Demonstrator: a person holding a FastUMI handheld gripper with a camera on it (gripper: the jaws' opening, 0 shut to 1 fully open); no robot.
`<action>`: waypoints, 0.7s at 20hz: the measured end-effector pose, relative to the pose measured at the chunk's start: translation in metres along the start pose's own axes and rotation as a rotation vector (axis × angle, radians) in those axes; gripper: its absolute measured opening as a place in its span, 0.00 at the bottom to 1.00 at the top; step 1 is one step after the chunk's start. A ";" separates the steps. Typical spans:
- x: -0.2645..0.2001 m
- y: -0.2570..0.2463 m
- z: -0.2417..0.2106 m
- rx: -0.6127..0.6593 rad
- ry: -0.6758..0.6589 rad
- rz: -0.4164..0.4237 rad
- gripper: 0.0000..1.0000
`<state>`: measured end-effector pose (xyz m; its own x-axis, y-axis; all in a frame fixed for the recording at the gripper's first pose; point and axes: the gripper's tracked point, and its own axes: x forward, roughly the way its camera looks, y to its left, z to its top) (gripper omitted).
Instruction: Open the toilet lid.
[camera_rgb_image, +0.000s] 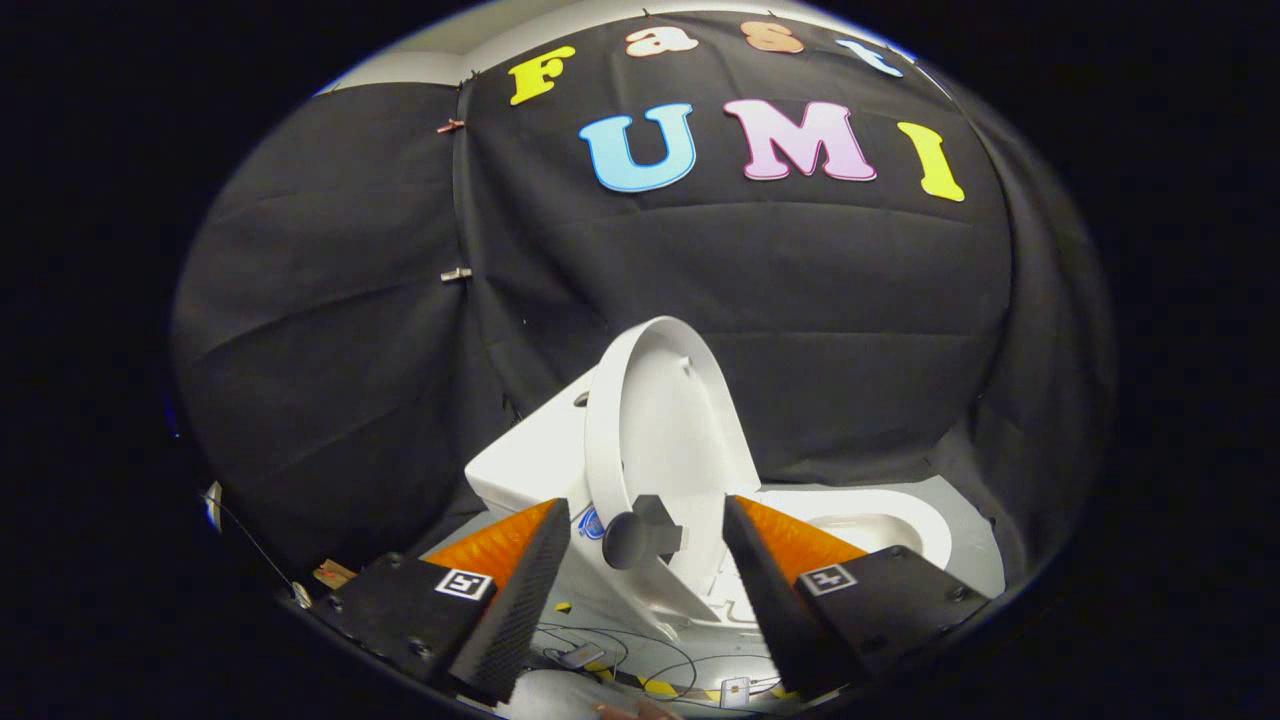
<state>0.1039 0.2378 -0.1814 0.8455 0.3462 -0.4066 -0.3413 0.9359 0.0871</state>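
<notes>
Just ahead of the hand-held gripper (646, 545), in its own forward-looking view, stands a white toilet (560, 460) with its toilet lid (665, 420) raised nearly upright. The lid is a smooth white oval with a thick rounded rim, its inner face turned toward the bowl and showing a small bump near the top edge. A dark round knob (640, 535) on a short stem sticks out from the lid's lower rim and sits in the gap between the two fingers, touching neither as far as can be seen. The fingers are spread wide, holding nothing, one to each side of the lid's lower edge. Beyond the right finger lies the white seat (880, 520) around the open bowl, flat and level. Behind the lid rises the boxy white tank part, against the black cloth wall (800, 300). Below the fingers, thin cables (640, 645) trail over the pale floor (975, 545), with bits of yellow-and-black tape (660, 688).
</notes>
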 end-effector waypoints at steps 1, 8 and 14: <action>-0.013 -0.002 0.015 -0.002 -0.029 -0.002 1.00; -0.115 -0.021 0.098 -0.071 -0.264 -0.052 0.99; -0.193 -0.040 0.128 -0.174 -0.375 -0.143 0.99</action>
<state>0.0073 0.1416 0.0100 0.9689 0.2440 -0.0421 -0.2472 0.9622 -0.1140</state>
